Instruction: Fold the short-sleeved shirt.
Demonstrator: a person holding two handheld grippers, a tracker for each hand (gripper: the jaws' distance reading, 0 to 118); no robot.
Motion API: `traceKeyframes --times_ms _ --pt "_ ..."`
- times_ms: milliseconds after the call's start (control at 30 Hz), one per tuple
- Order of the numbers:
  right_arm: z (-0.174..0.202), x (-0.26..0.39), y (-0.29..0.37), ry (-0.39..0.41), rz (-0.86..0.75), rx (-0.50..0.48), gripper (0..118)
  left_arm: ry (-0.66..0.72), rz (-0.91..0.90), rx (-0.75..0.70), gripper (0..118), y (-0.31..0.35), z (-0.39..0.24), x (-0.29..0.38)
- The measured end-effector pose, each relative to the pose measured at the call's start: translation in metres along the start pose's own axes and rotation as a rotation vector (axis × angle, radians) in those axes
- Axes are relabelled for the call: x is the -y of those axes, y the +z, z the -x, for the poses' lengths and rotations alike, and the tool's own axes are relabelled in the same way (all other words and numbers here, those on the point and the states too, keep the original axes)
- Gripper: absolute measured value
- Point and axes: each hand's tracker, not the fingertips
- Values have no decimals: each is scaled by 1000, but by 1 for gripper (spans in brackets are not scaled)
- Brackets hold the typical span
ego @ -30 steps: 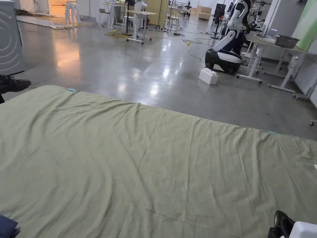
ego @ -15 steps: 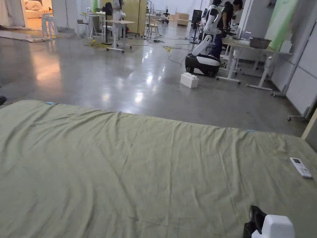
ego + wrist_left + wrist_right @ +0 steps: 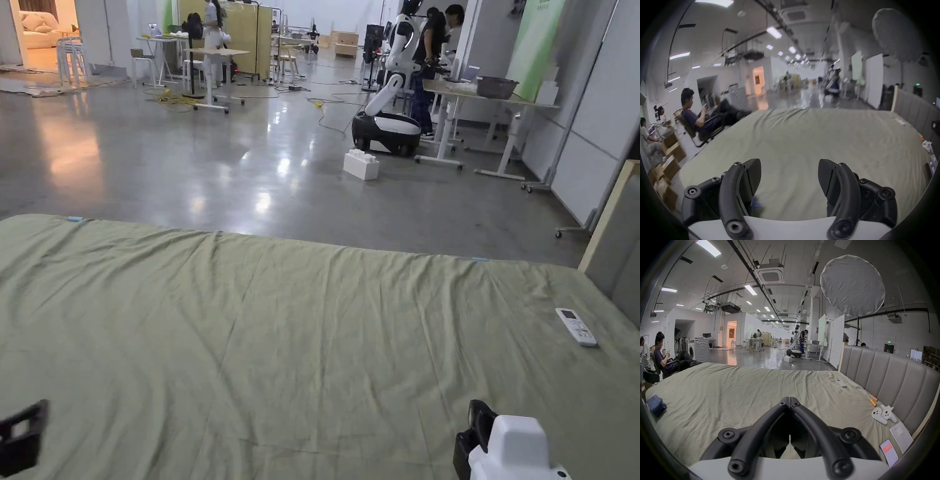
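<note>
Wrinkling olive cotton bedsheet (image 3: pixel 300 337), matte.

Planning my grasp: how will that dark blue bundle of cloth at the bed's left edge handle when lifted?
The dark blue bundle of cloth looks soft and layered, so it will probably flop and unfold. Likely light; on the wrinkled green sheet it should drag, not slide.

Item count on the bed:

- One wrinkled olive-green bed sheet (image 3: pixel 740 391).
- One white slim remote control (image 3: pixel 840 383).
- One folded dark-blue cloth bundle (image 3: pixel 656 404).
- Two small orange cylinders (image 3: pixel 874 400).
- One white plush toy (image 3: pixel 883 414).
- One smartphone with a lit screen (image 3: pixel 888 452).
- One white paper sheet (image 3: pixel 901 437).
- Two black hand-held gripper units: left hand-held gripper (image 3: pixel 789 177), right hand-held gripper (image 3: pixel 789 400).
</note>
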Motion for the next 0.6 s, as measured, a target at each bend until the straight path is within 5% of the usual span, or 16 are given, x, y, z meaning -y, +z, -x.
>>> traceKeyframes --times_ms 200,233,300,333,600 --pt "2 3 1 -24 -1 5 0 33 -83 88 72 2 -86 14" --pt "3 4 1 -25 -3 4 0 39 -93 87 68 3 -96 13" --pt "4 6 1 -32 -5 6 0 46 -119 104 28 8 -114 12" --pt "5 7 1 -36 -8 5 1 54 -137 111 17 9 -119 12" --pt "11 13 6 -35 -20 1 1 -19 -165 65 4 14 -139 23"
